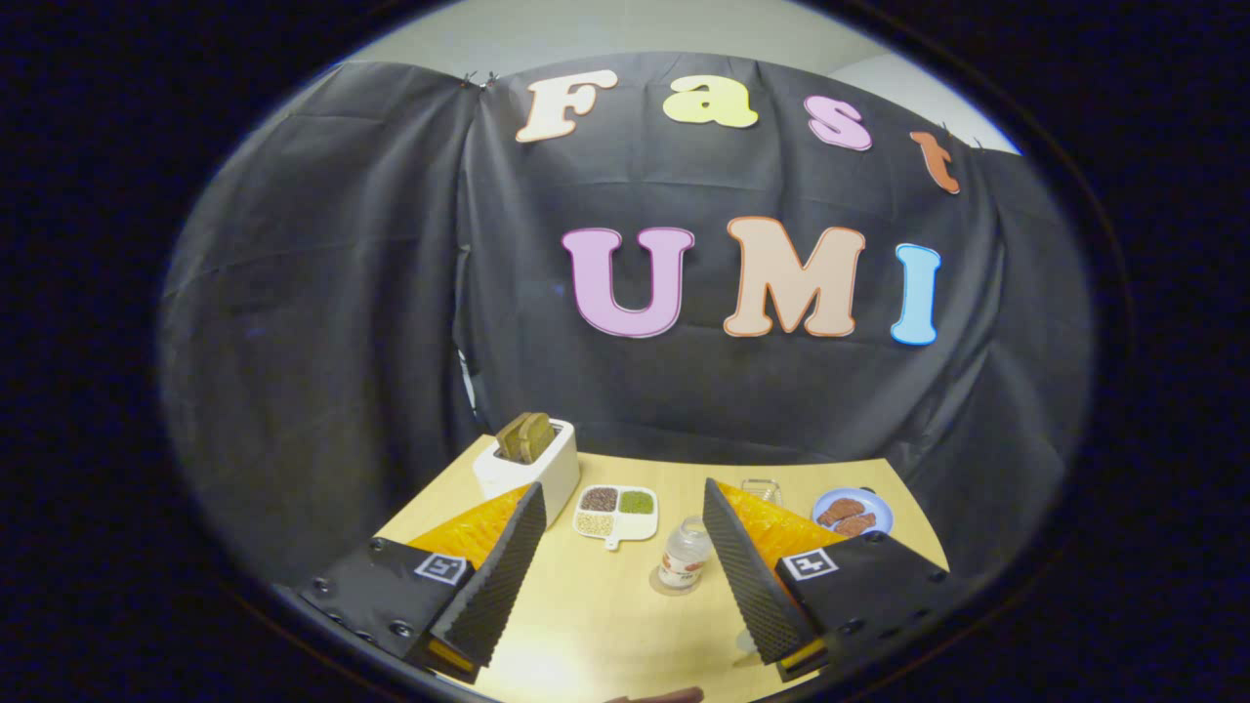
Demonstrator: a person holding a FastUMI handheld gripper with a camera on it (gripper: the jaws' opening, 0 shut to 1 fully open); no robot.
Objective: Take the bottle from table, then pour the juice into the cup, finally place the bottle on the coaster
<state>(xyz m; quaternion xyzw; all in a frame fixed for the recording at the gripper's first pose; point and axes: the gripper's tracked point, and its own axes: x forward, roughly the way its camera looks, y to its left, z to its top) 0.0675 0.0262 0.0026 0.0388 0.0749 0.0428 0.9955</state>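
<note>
A small clear bottle (684,554) with a red-and-white label stands upright on a round tan coaster (662,585) on the wooden table (586,625). It sits between my two fingers, close to the right one and touching neither. My gripper (623,486) is open, its ribbed black pads (503,576) spread wide above the table with nothing held. A clear cup (762,488) stands beyond the right finger, partly hidden by it.
A white toaster (532,469) with bread in it stands at the table's far left. A white divided dish (615,513) of grains lies ahead between the fingers. A blue plate (852,510) with brown food sits at the far right. A fingertip (664,695) shows at the near edge.
</note>
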